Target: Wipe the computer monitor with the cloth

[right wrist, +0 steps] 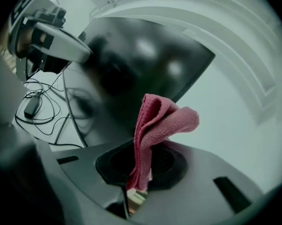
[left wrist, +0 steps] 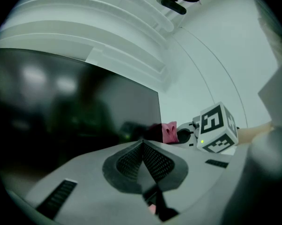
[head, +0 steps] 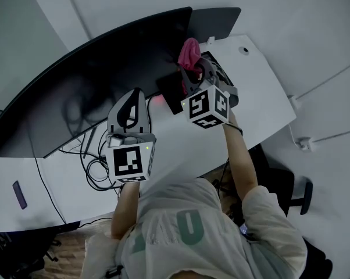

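- Two hand-held grippers up on the screen side of the wide, black, curved computer monitor [head: 99, 68], above the white bench [head: 262, 97] carrying it.
- Right gripper [right wrist: 140, 175]: jaws clamped on the lower part of a folded pink knitted cloth [right wrist: 155, 125], with its loose upper fold standing free beyond the tips and flopping to one side.
- Cloth close to the monitor's right end, just in front of the dark screen. Contact with the glass not readable from any view.
- Left gripper [left wrist: 142, 149]: jaws pressed together with nothing between them, in front of the monitor's middle stretch and pointing at the screen.
- Along the left jaws: the pink cloth and the right gripper's marker cube [left wrist: 217, 128], both off toward the monitor's right edge.
- Judged stage: wiping about to begin or barely begun, with nearly the whole screen left to cover.
- Key relation for the coming move: screen straight ahead of the cloth-bearing jaws, and the monitor's long axis running sideways across the bench. Strokes therefore likely from its right end toward its left end, along that axis.
- Right gripper clearly the nearer to the glass and the only one with cloth; left gripper merely alongside.
- Risk: hard jaw tips reaching the glass before the soft fold. Best to lead with the free fold, pressed lightly.
- Loose black cables [head: 93, 161] on the bench below the monitor's middle, probably out of the wiping path.
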Action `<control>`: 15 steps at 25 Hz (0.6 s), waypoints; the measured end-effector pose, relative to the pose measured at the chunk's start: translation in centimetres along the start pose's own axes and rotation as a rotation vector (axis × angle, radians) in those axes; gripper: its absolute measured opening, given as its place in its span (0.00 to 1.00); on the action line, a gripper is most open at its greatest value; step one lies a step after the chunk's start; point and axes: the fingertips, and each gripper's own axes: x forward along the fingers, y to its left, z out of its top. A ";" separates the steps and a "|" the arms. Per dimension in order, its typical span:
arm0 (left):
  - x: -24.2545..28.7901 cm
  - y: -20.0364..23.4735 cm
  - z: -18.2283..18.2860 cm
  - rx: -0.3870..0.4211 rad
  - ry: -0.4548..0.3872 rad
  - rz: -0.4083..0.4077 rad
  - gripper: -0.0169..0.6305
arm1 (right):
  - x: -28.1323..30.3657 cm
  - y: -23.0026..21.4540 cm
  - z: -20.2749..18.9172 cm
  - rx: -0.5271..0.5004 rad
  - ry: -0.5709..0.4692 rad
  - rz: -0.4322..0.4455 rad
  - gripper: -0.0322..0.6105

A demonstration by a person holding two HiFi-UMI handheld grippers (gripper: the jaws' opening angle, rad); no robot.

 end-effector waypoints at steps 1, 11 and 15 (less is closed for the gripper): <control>0.1 0.0 -0.2 -0.003 0.004 -0.001 0.05 | 0.3 0.6 -0.6 -0.011 0.010 0.010 0.12; 0.5 0.3 -2.8 -0.038 0.039 -0.002 0.05 | 3.9 7.6 -7.7 -0.044 0.122 0.129 0.12; 0.5 0.4 -3.9 -0.047 0.058 0.005 0.05 | 5.2 10.5 -10.6 -0.044 0.170 0.172 0.12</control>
